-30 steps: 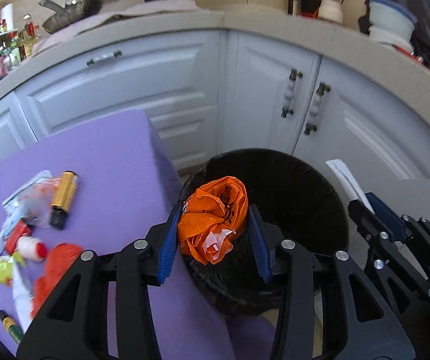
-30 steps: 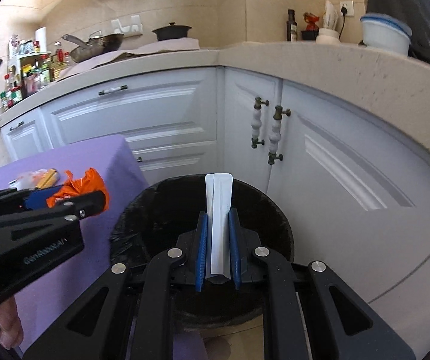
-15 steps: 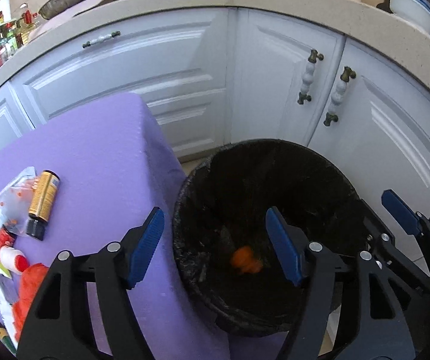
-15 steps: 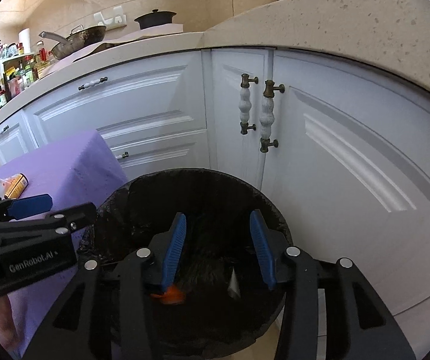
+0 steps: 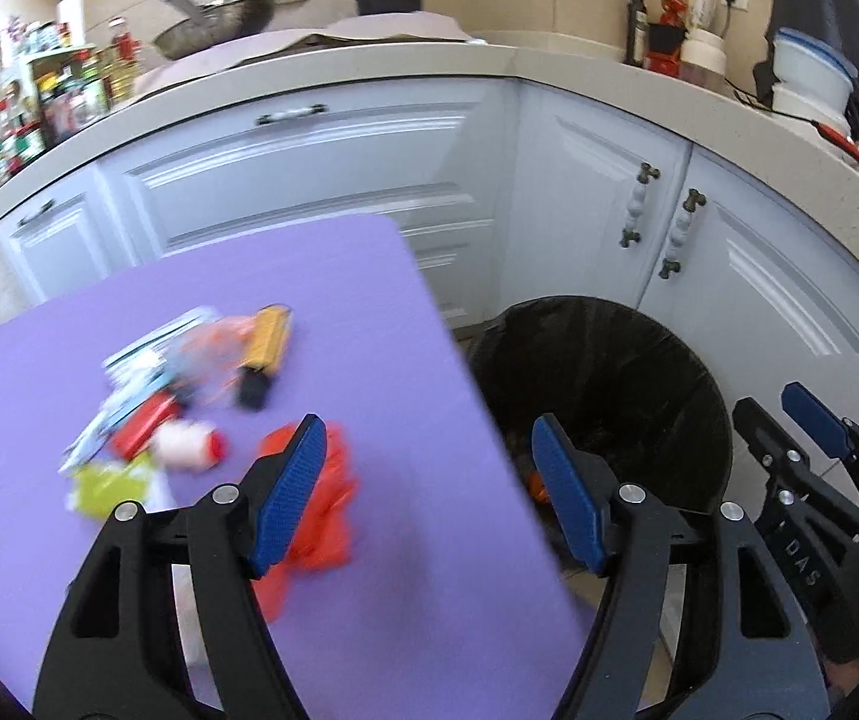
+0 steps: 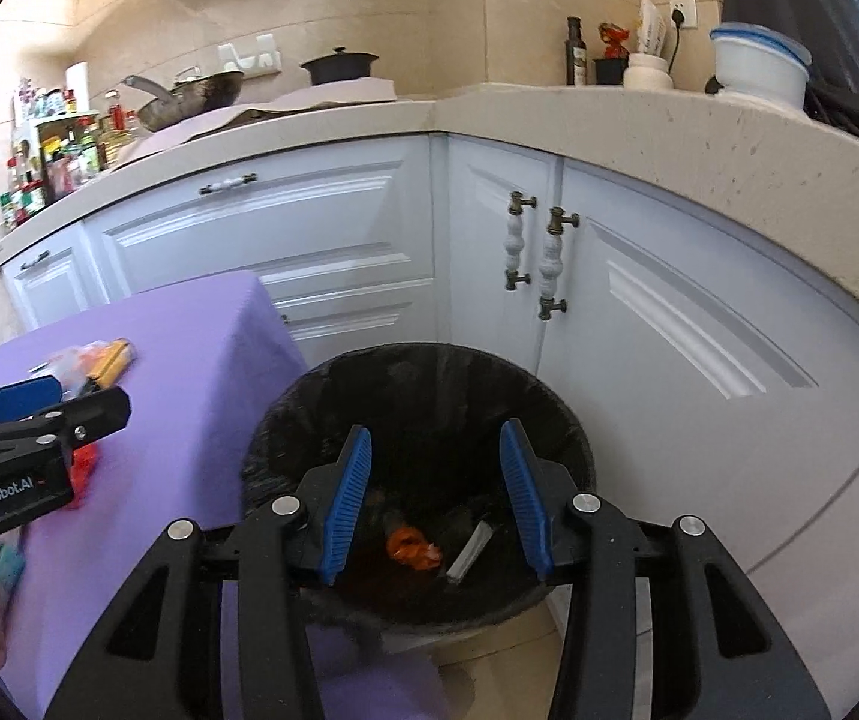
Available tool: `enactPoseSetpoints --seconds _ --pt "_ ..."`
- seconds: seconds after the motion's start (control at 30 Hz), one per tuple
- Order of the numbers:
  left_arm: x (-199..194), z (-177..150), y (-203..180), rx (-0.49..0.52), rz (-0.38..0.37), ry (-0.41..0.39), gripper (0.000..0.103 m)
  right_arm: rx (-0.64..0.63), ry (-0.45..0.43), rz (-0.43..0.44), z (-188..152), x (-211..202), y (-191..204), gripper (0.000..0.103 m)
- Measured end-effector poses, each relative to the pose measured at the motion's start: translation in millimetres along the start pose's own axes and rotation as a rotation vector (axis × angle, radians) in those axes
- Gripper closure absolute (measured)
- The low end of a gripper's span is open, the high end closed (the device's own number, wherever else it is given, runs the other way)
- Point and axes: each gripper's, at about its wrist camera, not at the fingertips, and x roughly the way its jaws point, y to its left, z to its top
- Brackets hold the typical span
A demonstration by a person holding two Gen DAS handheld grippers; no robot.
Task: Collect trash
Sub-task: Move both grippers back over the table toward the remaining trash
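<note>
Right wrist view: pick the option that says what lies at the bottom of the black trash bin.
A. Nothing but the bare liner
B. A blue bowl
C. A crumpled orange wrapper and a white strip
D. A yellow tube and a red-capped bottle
C: inside the trash bin, below the open, empty right gripper, a crumpled orange wrapper lies beside a white strip.

My left tool [image 5: 429, 480] hangs with its jaws spread and nothing between them, over the edge of the purple surface [image 5: 393, 336]. Blurred litter [image 5: 189, 396] lies on it, an orange wrapper [image 5: 321, 516] nearest. The black bin [image 5: 639, 372] stands just beside it, my right tool [image 5: 789, 426] over its far rim.
</note>
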Motion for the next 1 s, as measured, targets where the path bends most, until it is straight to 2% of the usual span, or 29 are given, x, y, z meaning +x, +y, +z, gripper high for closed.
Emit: enactPoseSetpoints --seconds 0.43,0.87,1.0 --pt "-57.2 -54.5 83.4 -0.083 0.104 -0.03 0.034 -0.048 0.019 0.074 -30.7 -41.5 59.2 0.058" --pt "-89.9 -104.9 158.5 -0.182 0.213 -0.041 0.034 -0.163 0.006 0.185 -52.6 -69.0 141.3 0.057" --pt "-96.4 -117.7 175.9 -0.202 0.243 -0.045 0.034 -0.202 0.003 0.212 -60.2 -75.8 166.1 0.054"
